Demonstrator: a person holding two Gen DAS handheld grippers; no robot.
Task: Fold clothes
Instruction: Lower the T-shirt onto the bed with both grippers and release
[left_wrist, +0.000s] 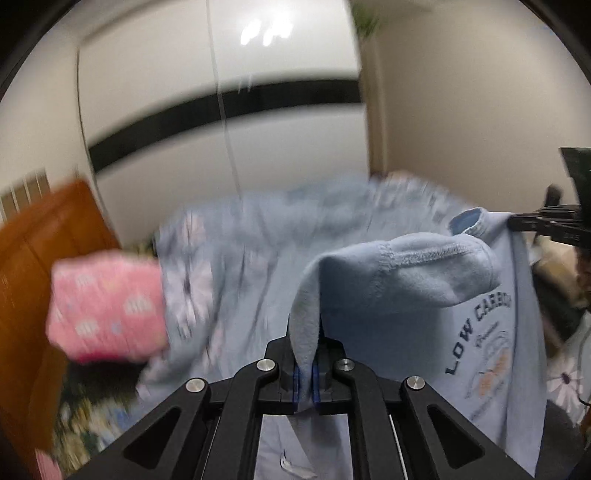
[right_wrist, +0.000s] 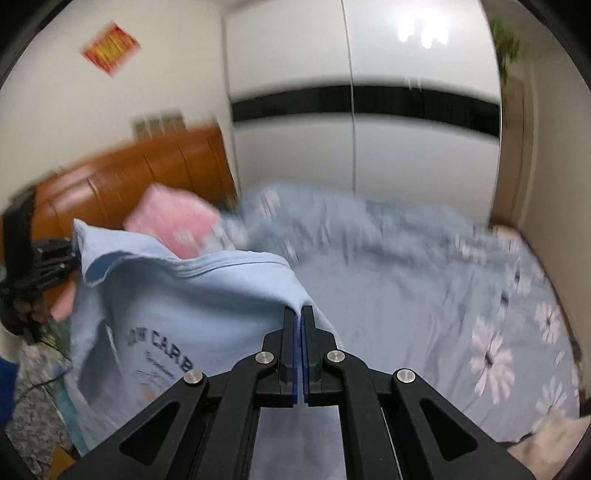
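A light blue sweatshirt (left_wrist: 413, 280) with dark "LOW CARBON" lettering hangs in the air above the bed, stretched between both grippers. My left gripper (left_wrist: 306, 339) is shut on one shoulder of it, the fabric pinched between the fingers. My right gripper (right_wrist: 298, 317) is shut on the other shoulder of the sweatshirt (right_wrist: 177, 306). In the left wrist view the right gripper (left_wrist: 517, 221) shows at the far right holding the cloth. In the right wrist view the left gripper (right_wrist: 70, 254) shows at the far left holding the collar side.
A bed (right_wrist: 461, 295) with a grey-blue flowered cover lies below. A pink pillow (left_wrist: 107, 310) rests by the orange wooden headboard (right_wrist: 129, 184). A white wardrobe (right_wrist: 369, 147) with a black stripe stands behind the bed. Both views are motion-blurred.
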